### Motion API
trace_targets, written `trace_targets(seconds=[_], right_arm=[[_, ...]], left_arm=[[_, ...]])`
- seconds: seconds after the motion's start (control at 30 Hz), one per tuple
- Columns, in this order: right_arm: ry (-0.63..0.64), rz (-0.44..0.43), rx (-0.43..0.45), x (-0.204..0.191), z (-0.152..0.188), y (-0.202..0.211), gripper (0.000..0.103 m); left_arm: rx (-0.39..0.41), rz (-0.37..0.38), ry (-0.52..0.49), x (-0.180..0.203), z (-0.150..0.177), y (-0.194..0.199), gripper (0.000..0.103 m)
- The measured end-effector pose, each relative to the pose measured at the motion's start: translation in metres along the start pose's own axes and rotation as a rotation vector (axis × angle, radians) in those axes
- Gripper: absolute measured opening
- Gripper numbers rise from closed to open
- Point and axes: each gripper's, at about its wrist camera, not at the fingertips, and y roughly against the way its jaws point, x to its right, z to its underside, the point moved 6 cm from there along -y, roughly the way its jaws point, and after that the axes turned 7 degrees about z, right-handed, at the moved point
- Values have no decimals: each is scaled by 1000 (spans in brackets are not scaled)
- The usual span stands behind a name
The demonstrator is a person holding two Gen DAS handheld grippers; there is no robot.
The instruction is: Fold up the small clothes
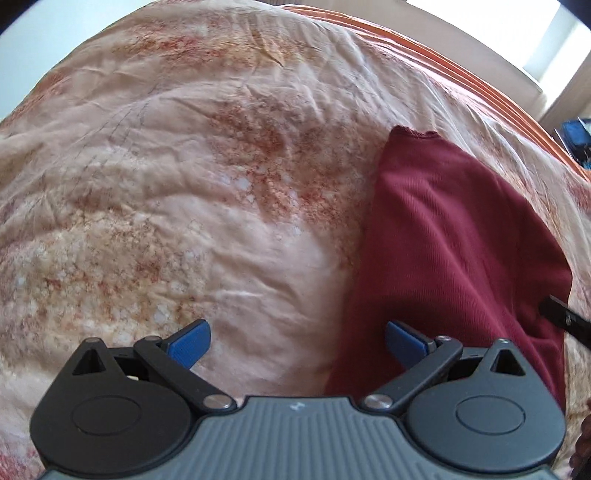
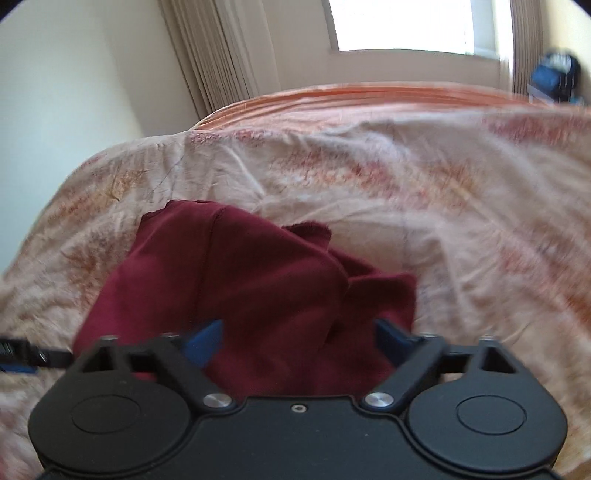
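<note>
Maroon garment point(image 1: 454, 236), small ribbed knit, lies on a bed w/ a cream-and-rust patterned bedspread point(image 1: 184, 177). In the left wrist view it sits right of centre, one long edge fairly straight, top hem raw-looking. In the right wrist view it looks bunched, w/ layers overlapping and a flap sticking out on the right, so prob. partly folded at most; it needs smoothing and at least one more fold, as far as can be judged.

Left tongs point(image 1: 295, 341): blue pads spread wide, nothing between them but bedspread; the right-hand pad hangs over the cloth's edge, no grip. Right tongs point(image 2: 299, 339): jaws roughly mid-width, garment lying between the blue pads; pads don't appear to press it, so not gripping yet, though blur makes this hard to be sure of.

Hard to see: garment type unclear (sleeves or neck not identifiable). Its near edge is hidden under both tong bodies. Right view is blurred. An orange striped band point(image 2: 369, 96) edges the bed's far side; curtains point(image 2: 214, 55) and a window point(image 2: 402, 22) lie beyond. A dark blue object at far right is unidentifiable.
</note>
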Motion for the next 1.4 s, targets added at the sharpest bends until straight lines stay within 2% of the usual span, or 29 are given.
trace_targets(seconds=[0.03,0.17,0.2,0.43,0.5,0.6,0.7,0.77,0.83,0.9,0.93,1.13,1.3,1.4], right_arm=[[-30,-1,-7,2,1,-2,52],[-139,-12,8,7,-2,1,13],[-140,-18,24,6,-3,5,7],[-150,-3,117,22,-25,42,5],[-136,37,109,32,-23,40,5],[-151,88,49,49,-7,17,5],[-200,89,6,55,5,6,8],[-188,104,23,52,6,11,21],[-190,129,27,51,8,17,53],[-211,150,19,47,13,25,77],[-215,162,17,43,17,31,83],[-178,167,32,0,44,72,95],[-170,137,34,-24,54,84,94],[-173,133,45,-29,54,86,84]], left_arm=[[6,-4,-11,1,0,1,102],[10,9,-42,7,-3,4,102],[12,17,-48,9,-4,6,102],[51,137,-74,23,-16,18,102],[28,139,-86,26,-14,12,102],[-39,119,-118,31,-4,-6,102],[-47,111,-130,33,1,-8,102],[-37,107,-142,34,3,-6,102],[-37,100,-137,33,3,-6,102],[-38,103,-125,32,4,-4,102],[-39,102,-122,33,4,-3,102],[-43,107,-126,38,2,2,102],[-36,86,-158,47,-3,7,102],[-23,79,-188,53,-7,11,102]])
